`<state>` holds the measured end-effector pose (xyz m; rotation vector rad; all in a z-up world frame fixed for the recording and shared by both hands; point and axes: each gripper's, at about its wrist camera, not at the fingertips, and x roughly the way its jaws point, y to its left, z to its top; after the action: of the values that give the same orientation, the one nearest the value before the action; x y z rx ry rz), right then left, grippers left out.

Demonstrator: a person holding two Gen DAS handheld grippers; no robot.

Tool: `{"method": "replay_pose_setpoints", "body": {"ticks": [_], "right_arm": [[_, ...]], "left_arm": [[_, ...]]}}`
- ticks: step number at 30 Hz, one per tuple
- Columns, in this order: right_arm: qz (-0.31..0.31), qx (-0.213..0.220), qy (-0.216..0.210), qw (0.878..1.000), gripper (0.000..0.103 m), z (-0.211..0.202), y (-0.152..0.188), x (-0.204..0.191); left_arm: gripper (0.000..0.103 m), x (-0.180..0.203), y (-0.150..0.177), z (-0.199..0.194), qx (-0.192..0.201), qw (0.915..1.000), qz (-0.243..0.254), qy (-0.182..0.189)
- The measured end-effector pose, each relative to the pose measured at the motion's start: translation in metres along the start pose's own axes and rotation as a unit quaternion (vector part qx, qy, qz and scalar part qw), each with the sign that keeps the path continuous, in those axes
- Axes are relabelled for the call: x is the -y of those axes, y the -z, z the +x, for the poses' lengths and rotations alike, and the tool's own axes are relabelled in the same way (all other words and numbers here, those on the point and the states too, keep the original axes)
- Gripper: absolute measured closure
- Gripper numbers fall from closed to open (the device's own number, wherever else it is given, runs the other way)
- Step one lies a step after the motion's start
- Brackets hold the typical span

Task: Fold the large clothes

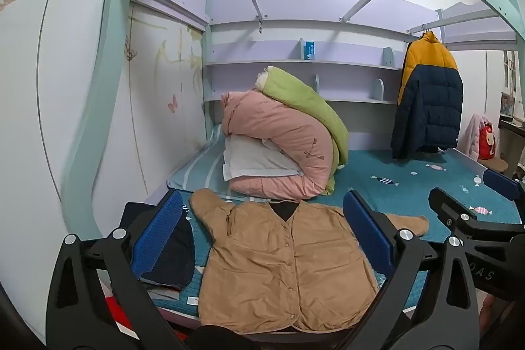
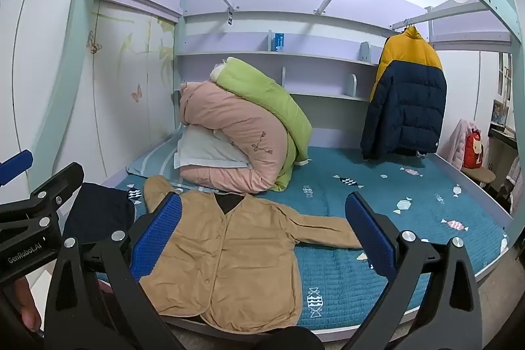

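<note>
A tan buttoned jacket [image 1: 285, 264] lies flat, front up, on the teal bedspread [image 1: 410, 186], its hem at the bed's near edge and both sleeves spread out. My left gripper [image 1: 262, 235] hovers over the jacket's body, open wide, blue pads [image 1: 164, 232] apart with nothing between them. In the right wrist view the same jacket [image 2: 226, 258] lies below my right gripper [image 2: 262, 235], also open and empty, above the jacket's right side and sleeve [image 2: 328, 227]. Each gripper shows at the edge of the other's view.
Rolled pink and green quilts [image 1: 288, 140] with a white pillow sit behind the jacket. A dark folded garment [image 1: 174, 255] lies at its left. A yellow and navy puffer coat [image 1: 426, 97] hangs at the right. A mint bed frame [image 1: 108, 87] arches overhead.
</note>
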<state>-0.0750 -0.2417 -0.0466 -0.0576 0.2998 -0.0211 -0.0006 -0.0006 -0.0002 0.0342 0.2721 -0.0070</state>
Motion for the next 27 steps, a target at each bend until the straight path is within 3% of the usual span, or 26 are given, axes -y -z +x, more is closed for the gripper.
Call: {"method": "replay_pose_setpoints", "body": {"ticks": [27], "right_arm": [[0.010,-0.004,0.001,1.000,0.007,0.008,0.002,0.007]], "left_arm": [[0.005,0.005,-0.001,0.008,-0.007,1.0000,0.007,0.003]]}}
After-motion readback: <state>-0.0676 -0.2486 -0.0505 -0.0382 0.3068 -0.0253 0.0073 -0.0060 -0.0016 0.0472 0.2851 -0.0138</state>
